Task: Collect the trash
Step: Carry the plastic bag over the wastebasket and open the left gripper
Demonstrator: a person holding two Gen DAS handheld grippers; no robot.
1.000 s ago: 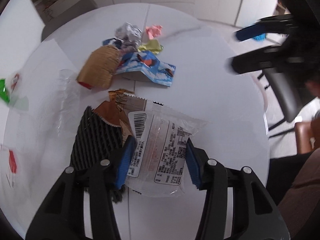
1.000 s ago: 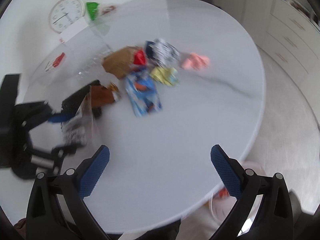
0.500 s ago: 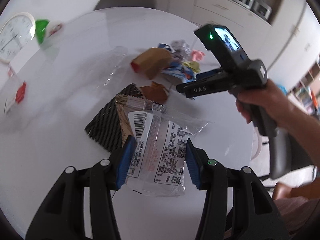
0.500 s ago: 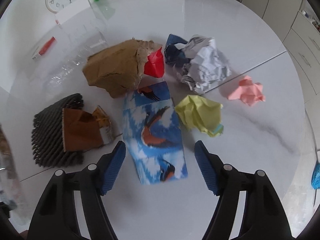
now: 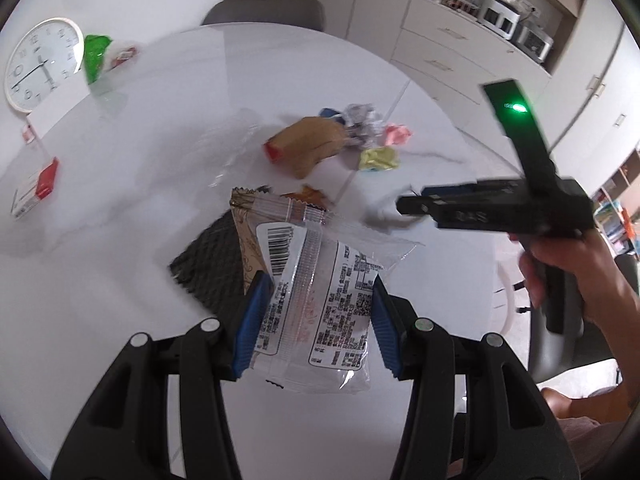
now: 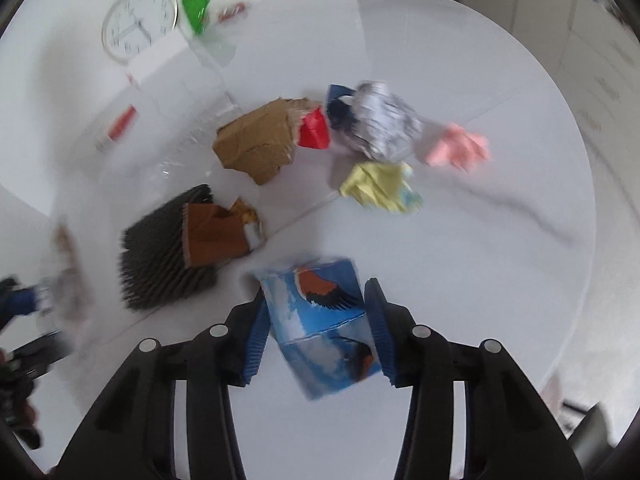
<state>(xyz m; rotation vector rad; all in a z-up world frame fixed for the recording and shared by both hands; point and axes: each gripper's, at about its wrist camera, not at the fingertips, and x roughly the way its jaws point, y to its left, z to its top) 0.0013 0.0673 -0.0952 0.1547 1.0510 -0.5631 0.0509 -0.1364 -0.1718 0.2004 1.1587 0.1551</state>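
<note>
Left tongs [image 5: 316, 320] clamped on a clear plastic snack wrapper with barcode label [image 5: 312, 280], held above the round white marble surface [image 5: 168, 168]. Right tongs [image 6: 316, 328] have just been closing, pads now pressed on a blue bird-print paper box [image 6: 320, 312], near the surface's near edge. Right hand [image 5: 576, 264] visible in the left view, well right of the pile.

Remaining trash mid-surface: black ridged paper piece [image 6: 160, 248] with brown wrapper [image 6: 216, 236] on it, just left of the box; brown crumpled paper bag [image 6: 256, 140] touching a red scrap [image 6: 314, 132]; grey-white crumpled paper ball [image 6: 384, 124]; yellow crumpled note [image 6: 380, 188]; pink crumpled note [image 6: 458, 148].

Open room: right half and near side of surface bare. Far-left edge crowded: white round clock [image 6: 138, 20], green packet [image 6: 196, 10], clear plastic sheet [image 6: 176, 156].
</note>
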